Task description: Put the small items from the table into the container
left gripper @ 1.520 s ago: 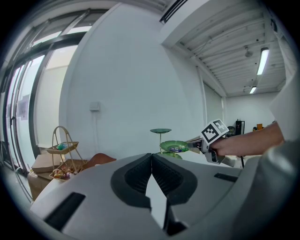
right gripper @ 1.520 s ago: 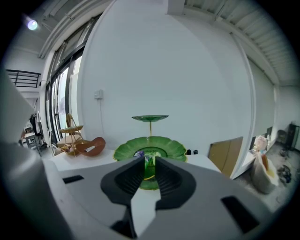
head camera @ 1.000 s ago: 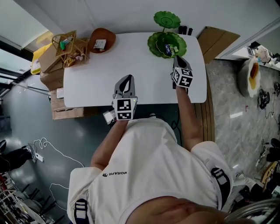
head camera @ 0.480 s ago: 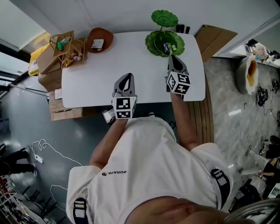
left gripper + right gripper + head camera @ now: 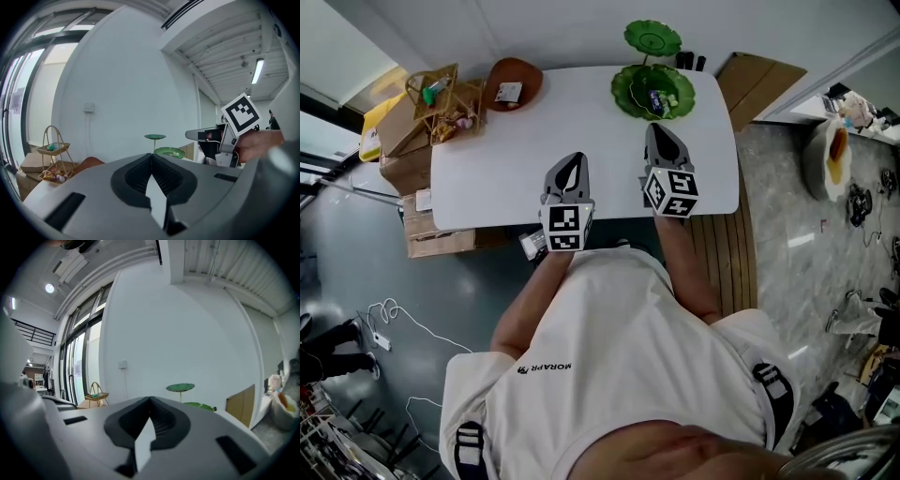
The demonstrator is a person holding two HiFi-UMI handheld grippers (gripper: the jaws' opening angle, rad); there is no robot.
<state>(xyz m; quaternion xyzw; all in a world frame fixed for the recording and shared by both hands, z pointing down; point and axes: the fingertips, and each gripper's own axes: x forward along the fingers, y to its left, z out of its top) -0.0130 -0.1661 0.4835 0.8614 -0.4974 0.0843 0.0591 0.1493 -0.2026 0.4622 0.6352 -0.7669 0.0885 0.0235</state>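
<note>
The right gripper [image 5: 659, 131] has come back from the green dish [image 5: 630, 94] toward the person and is now over the middle of the counter [image 5: 506, 169], beside the left gripper [image 5: 573, 163], which has not moved. The jaws of both are closed together with nothing between them. The small items [image 5: 659, 100] lie inside the dish, at the far right of the counter, so I think the last delivery is done and the task is near its end.

The items are too small to say what they are. The grippers cover part of the near edge of the counter. A brown bowl [image 5: 515, 84] holds a white thing that I cannot identify.
</note>
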